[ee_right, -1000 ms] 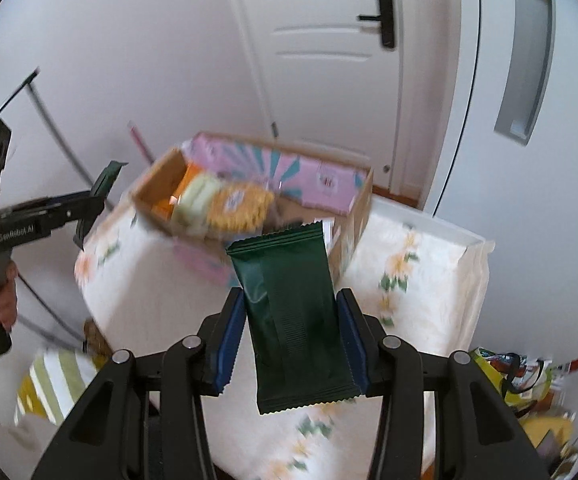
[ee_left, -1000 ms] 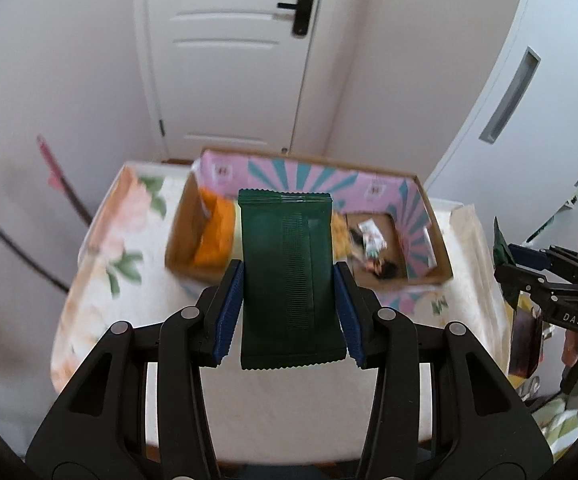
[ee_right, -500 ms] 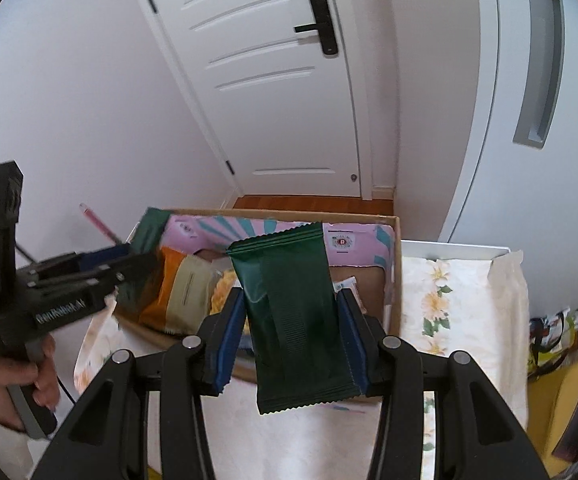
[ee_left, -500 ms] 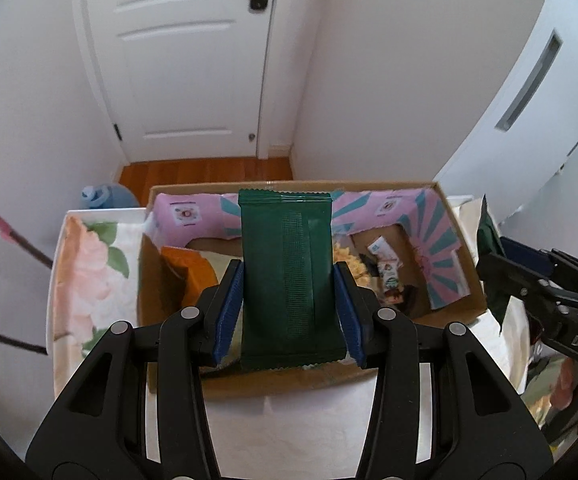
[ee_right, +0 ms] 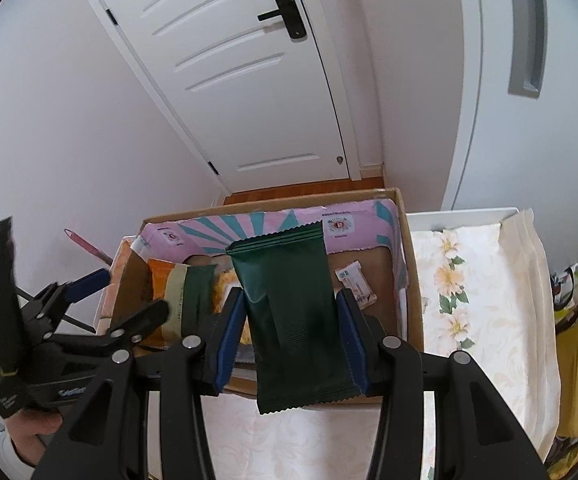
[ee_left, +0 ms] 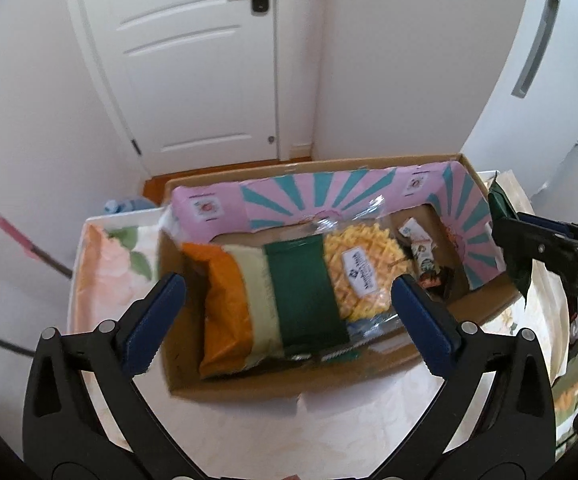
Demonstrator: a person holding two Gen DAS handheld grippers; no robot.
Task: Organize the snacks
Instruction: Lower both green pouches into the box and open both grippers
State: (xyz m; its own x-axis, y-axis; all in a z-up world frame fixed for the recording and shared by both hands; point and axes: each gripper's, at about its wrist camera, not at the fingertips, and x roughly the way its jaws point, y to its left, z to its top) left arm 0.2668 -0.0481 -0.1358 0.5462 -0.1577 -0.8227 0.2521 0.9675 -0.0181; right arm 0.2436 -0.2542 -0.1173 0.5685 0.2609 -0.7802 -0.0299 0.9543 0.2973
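Left gripper (ee_left: 287, 300) is spread wide with nothing between the blue pads, hovering just above the cardboard box with pink-and-teal printed lining (ee_left: 321, 196). Directly ahead of and below its fingers, a dark green foil snack packet (ee_left: 305, 292) lies flat in the box, in a row with a pale cream packet (ee_left: 255, 300) and an orange packet (ee_left: 225, 304) to its left and a clear bag of yellow waffle-pattern snacks (ee_left: 363, 276) to its right. Right gripper (ee_right: 291, 338) is clamped on a second dark green foil packet (ee_right: 291, 312), pinched across its width and standing upright over the box's near edge. Small wrapped candies (ee_right: 355, 284) sit on the bare box floor ahead-right of it. Judgement: the step in hand is placing this second packet. To do it well, go forward and down, tilt the packet flat, line it up with the row or set it in the open floor on the right, and let go only once it is low, so it doesn't flip. Keep the left tool out of the way.
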